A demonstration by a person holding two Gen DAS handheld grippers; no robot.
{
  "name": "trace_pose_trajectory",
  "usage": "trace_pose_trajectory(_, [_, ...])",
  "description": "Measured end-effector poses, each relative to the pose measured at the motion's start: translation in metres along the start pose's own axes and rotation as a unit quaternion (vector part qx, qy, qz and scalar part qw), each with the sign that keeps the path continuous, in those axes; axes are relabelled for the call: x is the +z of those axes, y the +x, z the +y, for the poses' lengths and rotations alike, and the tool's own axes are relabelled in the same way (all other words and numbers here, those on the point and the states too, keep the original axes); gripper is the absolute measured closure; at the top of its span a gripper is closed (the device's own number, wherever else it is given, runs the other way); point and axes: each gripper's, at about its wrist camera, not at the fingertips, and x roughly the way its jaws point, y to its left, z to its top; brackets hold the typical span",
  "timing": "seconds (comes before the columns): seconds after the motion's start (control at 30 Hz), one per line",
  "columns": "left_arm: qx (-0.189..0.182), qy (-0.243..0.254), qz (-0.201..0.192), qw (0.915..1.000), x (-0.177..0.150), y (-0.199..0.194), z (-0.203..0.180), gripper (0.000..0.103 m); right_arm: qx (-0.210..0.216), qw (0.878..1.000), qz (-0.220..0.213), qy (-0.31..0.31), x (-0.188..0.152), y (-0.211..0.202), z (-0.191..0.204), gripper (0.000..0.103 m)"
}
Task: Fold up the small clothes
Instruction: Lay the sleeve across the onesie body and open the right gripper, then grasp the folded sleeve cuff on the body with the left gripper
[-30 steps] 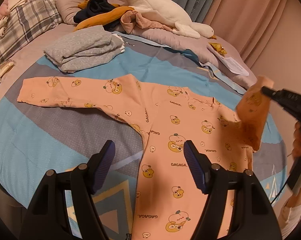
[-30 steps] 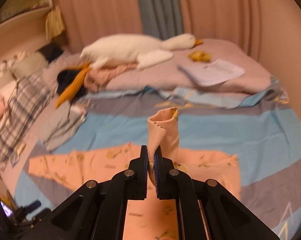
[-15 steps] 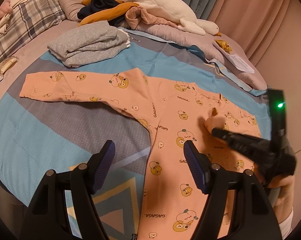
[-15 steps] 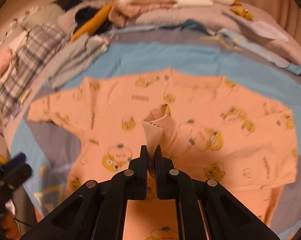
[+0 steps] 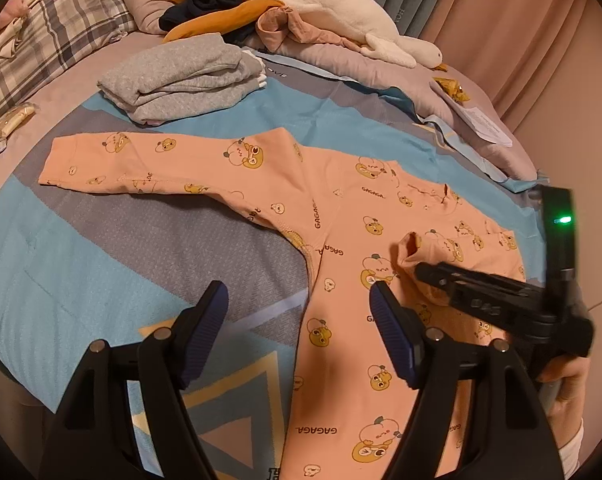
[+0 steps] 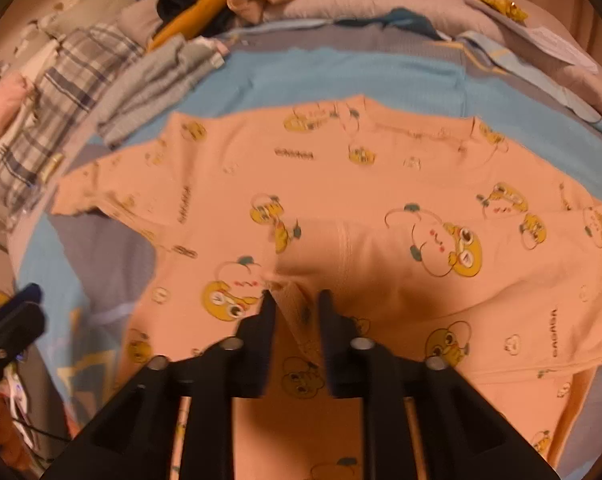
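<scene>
garment: a peach printed baby top (image 5: 341,216) lies flat, front up, on the bed (image 5: 81,248), body toward the camera.
right sleeve: folded in over the chest, its cuff (image 6: 297,312) lying on the body fabric.
left sleeve: spread straight out to the side (image 5: 149,160), not yet folded.
step in hand: the first sleeve fold looks to be at its end, with the cuff being laid down and let go.
right tool (image 6: 295,304): jaws parted a little, the cuff sitting loose between them; it reads as released, no longer pinching, though the view is blurred.
left tool (image 5: 297,312): wide open, holding nothing, hovering over the bed beside the garment's lower left edge.
next move, as a judgement: draw the right tool clear without dragging the cuff, then send the left tool to the outstretched sleeve end and bring it across.
nearby: folded grey clothes (image 5: 181,72), well apart from the top.
</scene>
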Motion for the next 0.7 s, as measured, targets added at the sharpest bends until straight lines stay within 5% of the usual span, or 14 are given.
trace_pose_trajectory(0.23, [-0.044, 0.008, 0.009, 0.9989, 0.003, 0.011, -0.015, 0.024, 0.004, 0.996, -0.071, 0.045, 0.004, -0.057, -0.02, 0.056])
trace_pose_trajectory(0.43, [-0.089, 0.027, 0.033, 0.9951, 0.005, 0.037, -0.045, 0.024, -0.032, 0.987, -0.127, 0.093, -0.002, -0.106, -0.044, 0.053])
trace_pose_trajectory(0.7, [-0.102, 0.055, 0.051, 0.992, 0.005, 0.062, -0.069, 0.025, -0.06, 0.972, -0.188, 0.127, -0.027, -0.166, -0.053, 0.051])
